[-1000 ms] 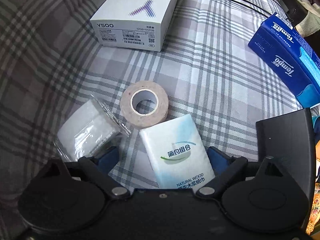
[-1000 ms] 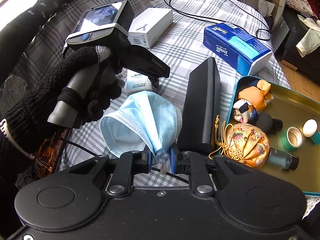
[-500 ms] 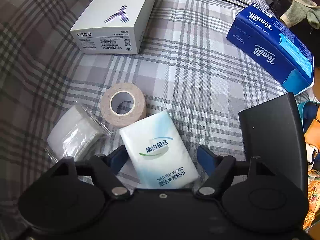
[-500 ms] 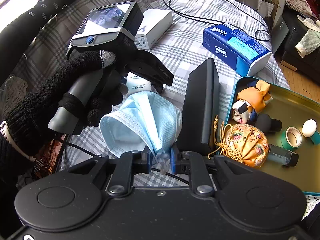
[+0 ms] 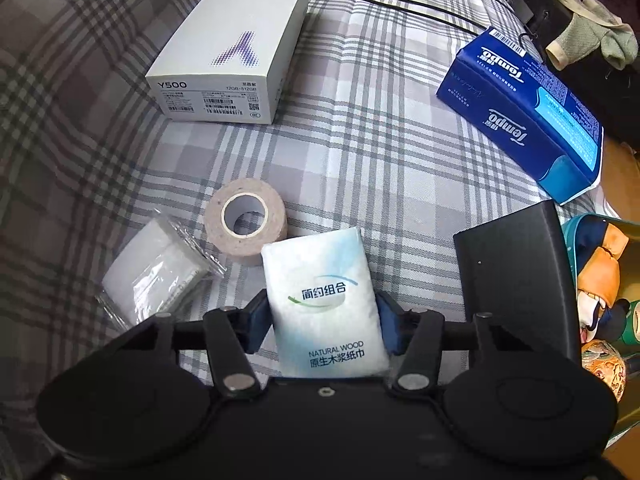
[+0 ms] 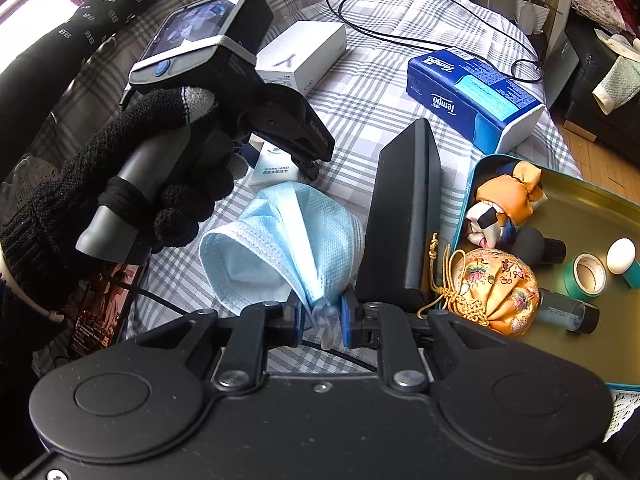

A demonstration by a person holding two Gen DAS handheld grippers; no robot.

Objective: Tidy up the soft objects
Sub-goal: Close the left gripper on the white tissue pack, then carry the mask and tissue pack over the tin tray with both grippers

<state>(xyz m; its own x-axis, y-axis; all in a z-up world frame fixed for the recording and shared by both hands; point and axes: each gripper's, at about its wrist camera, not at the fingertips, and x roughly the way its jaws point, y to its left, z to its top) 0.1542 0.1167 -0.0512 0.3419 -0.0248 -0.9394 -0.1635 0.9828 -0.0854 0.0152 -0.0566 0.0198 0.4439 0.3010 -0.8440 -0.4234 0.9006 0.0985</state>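
A white pocket tissue pack [image 5: 316,264] with green and blue print stands between my left gripper [image 5: 323,320] fingers. Those jaws are closing, and both blue pads press on the pack's sides just above the plaid cloth. The right wrist view shows that pack [image 6: 274,166] under the left gripper, held by a black-gloved hand [image 6: 160,184]. My right gripper [image 6: 320,316] is shut on a light blue face mask [image 6: 288,240] by its gathered edge. The mask hangs ahead of the fingers, left of an open teal tin [image 6: 592,208].
A beige tape roll [image 5: 244,220] and a clear packet of white pads [image 5: 154,268] lie left of the pack. A white phone box [image 5: 232,52], a blue Tempo tissue box [image 5: 520,112] and a black box [image 6: 404,216] sit on the cloth. The tin holds a brocade pouch [image 6: 496,292] and small items.
The left jaws have closed from wide open onto the tissue pack, and the left gripper has risen a little with it. The right gripper and mask have stayed still.
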